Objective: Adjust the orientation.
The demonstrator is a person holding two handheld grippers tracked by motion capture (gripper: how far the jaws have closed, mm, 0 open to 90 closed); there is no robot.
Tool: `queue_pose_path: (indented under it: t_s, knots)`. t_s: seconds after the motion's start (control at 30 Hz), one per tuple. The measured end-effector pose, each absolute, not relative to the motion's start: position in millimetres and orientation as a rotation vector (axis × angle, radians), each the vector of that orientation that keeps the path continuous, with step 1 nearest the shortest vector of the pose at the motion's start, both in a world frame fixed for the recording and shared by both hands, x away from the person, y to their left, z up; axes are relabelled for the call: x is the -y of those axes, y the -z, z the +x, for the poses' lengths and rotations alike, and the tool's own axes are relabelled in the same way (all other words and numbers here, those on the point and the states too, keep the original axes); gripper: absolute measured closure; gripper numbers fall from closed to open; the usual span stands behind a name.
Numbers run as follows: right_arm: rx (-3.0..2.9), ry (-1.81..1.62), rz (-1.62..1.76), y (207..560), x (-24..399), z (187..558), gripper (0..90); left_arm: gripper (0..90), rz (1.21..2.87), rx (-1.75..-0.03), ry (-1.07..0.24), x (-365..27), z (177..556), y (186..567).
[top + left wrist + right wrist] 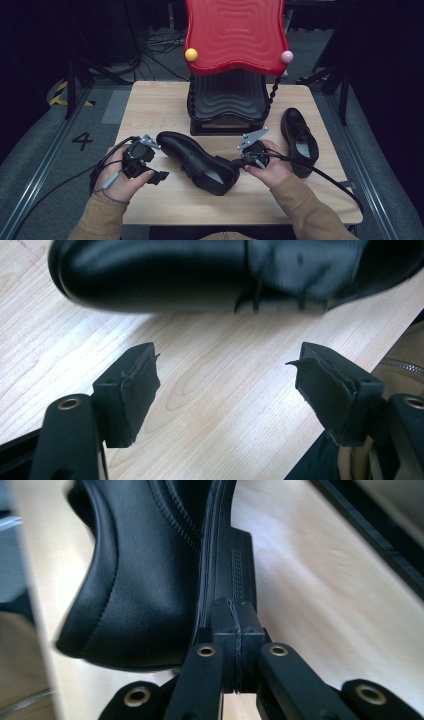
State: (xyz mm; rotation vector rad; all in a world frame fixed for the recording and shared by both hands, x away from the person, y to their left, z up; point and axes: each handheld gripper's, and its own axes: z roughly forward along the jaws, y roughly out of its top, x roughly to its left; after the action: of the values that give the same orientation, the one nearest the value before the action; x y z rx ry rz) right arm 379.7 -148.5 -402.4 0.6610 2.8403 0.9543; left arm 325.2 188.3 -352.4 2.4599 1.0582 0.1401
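A black leather shoe [195, 157] lies across the middle of the wooden table [150, 105], toe to the far left and heel to the near right. My left gripper [160, 176] is open beside its near side; the left gripper view shows bare wood between the wide-apart pads [132, 385] and the shoe [165, 275] just beyond them. My right gripper [240, 162] is shut, its tips against the shoe's heel [235, 560]. I see nothing between its closed pads [222, 625]. A second black shoe [299, 140] rests at the right, toe pointing away.
A rack with a black wavy tray [227, 100] under a red wavy tray [235, 30] stands at the table's far middle, right behind the shoes. A yellow ball [191, 54] and a pink ball [286, 56] sit at the red tray's corners. Cables trail off the near edge.
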Motion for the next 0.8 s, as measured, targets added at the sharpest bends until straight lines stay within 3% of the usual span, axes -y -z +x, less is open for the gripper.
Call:
queue_pose_path:
  t_s: [0.47,0.8]
  knots:
    - [-2.766,-0.74,0.731,444,152,406,90.0,25.6,2.463,-1.048,-0.142,-188,325,353]
    - [-2.74,-0.867,0.718,410,167,402,90.0,25.6,2.456,-1.052,-0.147,-189,325,351]
